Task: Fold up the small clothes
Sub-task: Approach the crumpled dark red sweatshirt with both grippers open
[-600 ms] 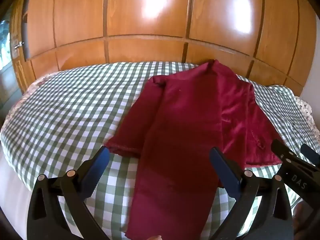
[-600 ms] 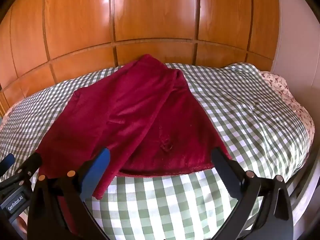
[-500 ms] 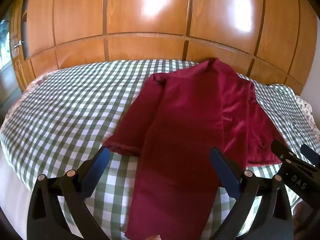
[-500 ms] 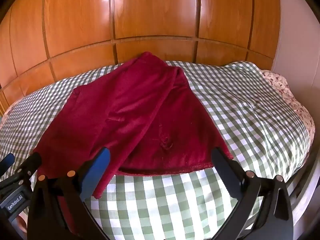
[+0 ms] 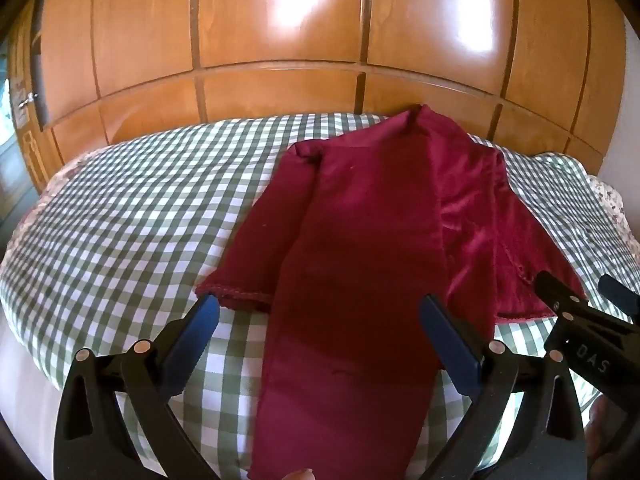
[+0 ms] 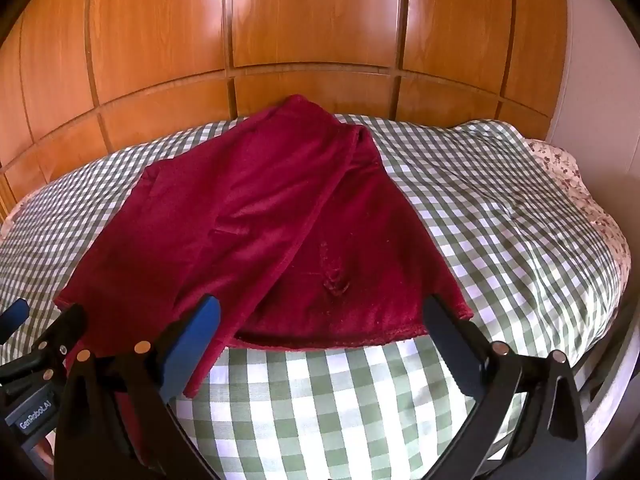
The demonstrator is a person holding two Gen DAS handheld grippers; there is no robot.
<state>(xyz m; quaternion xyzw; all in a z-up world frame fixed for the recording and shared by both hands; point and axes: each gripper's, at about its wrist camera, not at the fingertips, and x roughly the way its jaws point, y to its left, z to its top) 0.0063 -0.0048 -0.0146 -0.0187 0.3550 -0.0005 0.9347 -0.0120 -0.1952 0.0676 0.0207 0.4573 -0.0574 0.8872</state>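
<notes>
A dark red velvety garment lies spread on the bed, with one long strip folded over its middle and running toward the near edge. A sleeve end sticks out to the left. In the right wrist view the same garment shows its hem just ahead of me. My left gripper hovers wide open over the near strip, holding nothing. My right gripper also stands wide open, above the hem, with nothing between its fingers. Each gripper shows at the edge of the other's view.
The bed carries a green and white checked cover. A floral sheet shows at the right edge. Glossy wooden wardrobe doors rise right behind the bed. A white wall stands to the right.
Both views have shifted slightly, so the garment sits a little higher in the frames. The cloth itself has not moved and both grippers stay open.
</notes>
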